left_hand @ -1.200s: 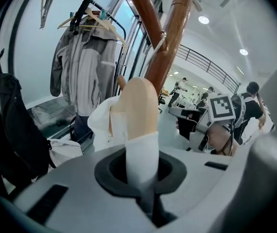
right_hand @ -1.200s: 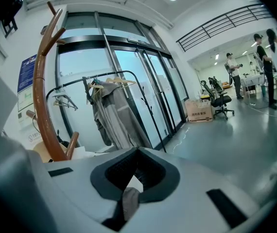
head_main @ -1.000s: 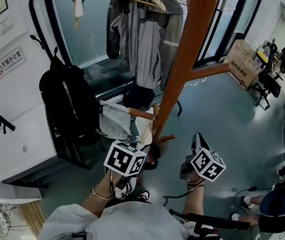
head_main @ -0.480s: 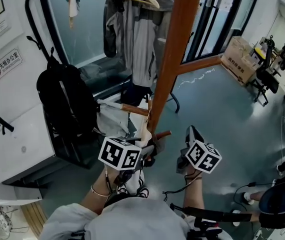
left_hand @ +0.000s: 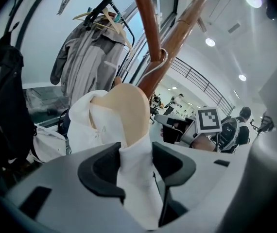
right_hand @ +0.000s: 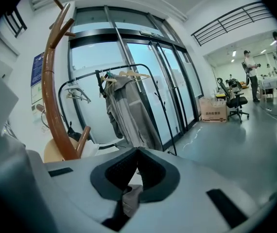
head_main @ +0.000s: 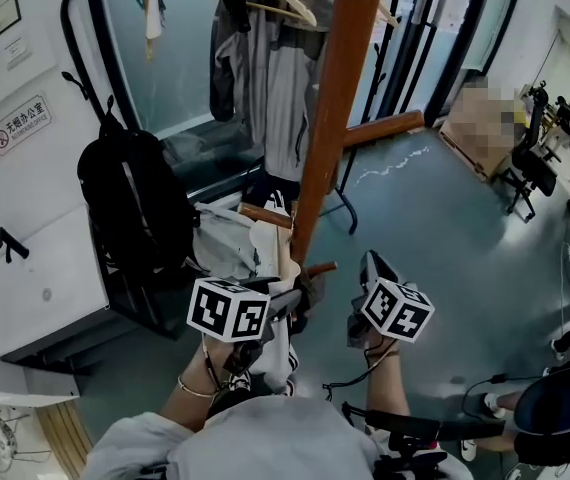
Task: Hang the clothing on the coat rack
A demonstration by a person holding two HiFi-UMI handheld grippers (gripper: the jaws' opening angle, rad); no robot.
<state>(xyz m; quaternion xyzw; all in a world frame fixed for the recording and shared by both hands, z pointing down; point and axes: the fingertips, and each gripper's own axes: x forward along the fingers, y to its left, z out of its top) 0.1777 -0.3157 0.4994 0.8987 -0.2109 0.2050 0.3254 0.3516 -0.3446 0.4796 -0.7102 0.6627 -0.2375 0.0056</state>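
The left gripper is standing with its jaws apart, having just been opening, and the white garment is passing between them. The garment is hanging on a pale wooden hanger (its wire hook is sitting over a peg) on the brown coat rack. The right gripper is hovering beside the rack, jaws together.
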